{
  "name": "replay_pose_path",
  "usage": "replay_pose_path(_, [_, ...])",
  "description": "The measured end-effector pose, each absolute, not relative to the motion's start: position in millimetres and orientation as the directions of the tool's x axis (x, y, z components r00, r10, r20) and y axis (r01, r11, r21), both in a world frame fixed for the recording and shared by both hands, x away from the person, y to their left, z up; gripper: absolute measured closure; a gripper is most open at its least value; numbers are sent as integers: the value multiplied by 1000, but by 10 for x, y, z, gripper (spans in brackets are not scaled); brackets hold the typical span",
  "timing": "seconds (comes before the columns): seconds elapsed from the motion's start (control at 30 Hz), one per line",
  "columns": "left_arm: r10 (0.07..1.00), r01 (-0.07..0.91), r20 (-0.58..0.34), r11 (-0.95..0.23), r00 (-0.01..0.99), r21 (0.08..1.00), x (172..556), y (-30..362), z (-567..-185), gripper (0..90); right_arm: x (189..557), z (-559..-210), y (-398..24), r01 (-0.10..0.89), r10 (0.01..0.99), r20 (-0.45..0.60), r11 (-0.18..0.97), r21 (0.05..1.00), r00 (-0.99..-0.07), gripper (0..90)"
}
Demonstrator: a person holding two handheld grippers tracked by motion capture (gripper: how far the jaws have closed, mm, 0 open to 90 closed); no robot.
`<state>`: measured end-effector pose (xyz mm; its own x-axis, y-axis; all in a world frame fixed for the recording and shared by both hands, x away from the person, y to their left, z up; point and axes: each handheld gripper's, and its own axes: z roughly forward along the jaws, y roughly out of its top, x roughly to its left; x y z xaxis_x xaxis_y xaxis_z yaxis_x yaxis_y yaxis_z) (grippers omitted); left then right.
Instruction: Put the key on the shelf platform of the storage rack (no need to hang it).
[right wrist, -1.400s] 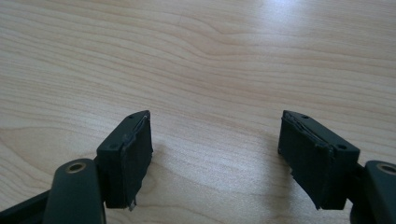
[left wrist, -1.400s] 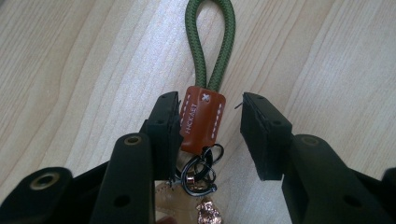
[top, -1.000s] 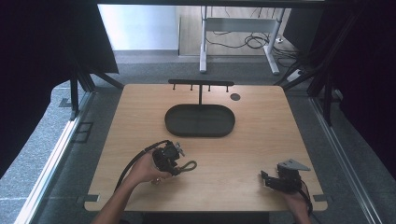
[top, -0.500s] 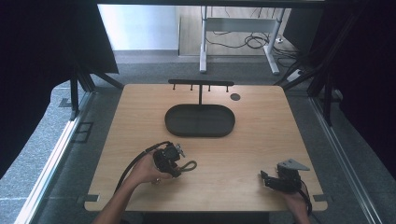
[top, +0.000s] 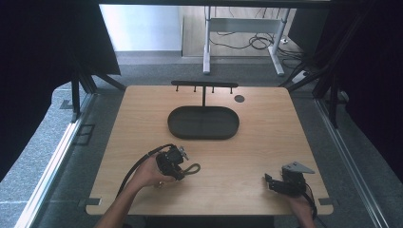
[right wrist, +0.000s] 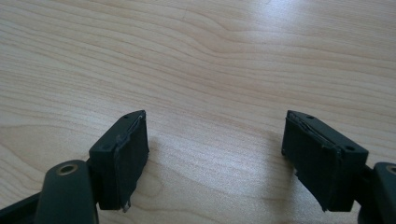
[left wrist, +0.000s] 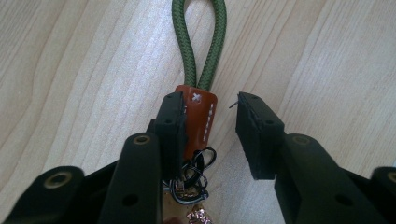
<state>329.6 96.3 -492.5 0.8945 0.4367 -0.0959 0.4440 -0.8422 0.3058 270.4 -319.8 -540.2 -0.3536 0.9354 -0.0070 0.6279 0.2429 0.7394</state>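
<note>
On the wooden worktop [top: 266, 142] a keychain lay near the front left part, under the left tool [top: 177, 161]. In the left tool's own camera, the keychain showed as a green braided cord loop [left wrist: 198, 42] that ran away from the tool across the wood, joined by a brown leather tab [left wrist: 198, 119] with light stitching and a small cross stitch near its top. No brand or readable writing could be seen on the tab. Below the tab hung thin black wire rings [left wrist: 196, 175] and a bit of shiny metal, too small to tell more.

The left tool had just been closing, with the leather tab between its jaws. One pad touched the side of the tab, while the other pad stood clearly apart from it, so the tab was not clamped; the tool was released, not grasping. In the high view the green loop [top: 192, 168] stuck out to the right of this tool.

The right tool [top: 273, 183] rested near the front right corner of the worktop, well apart from the keychain. Its jaws stood wide, with nothing but bare wood between them.

Farther back, in the middle of the worktop, stood a dark oval tray [top: 203, 123] with a T-shaped hanger bar [top: 204, 85] behind it. A small dark round spot [top: 239, 98] lay beside the bar.
</note>
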Motion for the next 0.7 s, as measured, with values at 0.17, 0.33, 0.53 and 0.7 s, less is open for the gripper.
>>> replay_pose_path(0.17, [436, 444, -96, -842, 895, 307, 3296, 963, -4927, 639, 2705, -5402, -3195, 629, 936, -6, 241, 739, -351, 226])
replay_pose_path(0.33, [438, 445, -98, -840, 894, 310, 3296, 965, -4933, 608, 2706, -5402, -3194, 630, 937, -6, 240, 739, -350, 224])
replay_pose_path(0.53, [438, 448, -106, -838, 893, 311, 3293, 965, -4936, 587, 2706, -5402, -3190, 630, 937, -6, 240, 738, -349, 221])
replay_pose_path(0.7, [439, 450, -110, -837, 892, 311, 3302, 970, -4936, 585, 2708, -5402, -3190, 630, 937, -6, 241, 738, -350, 220])
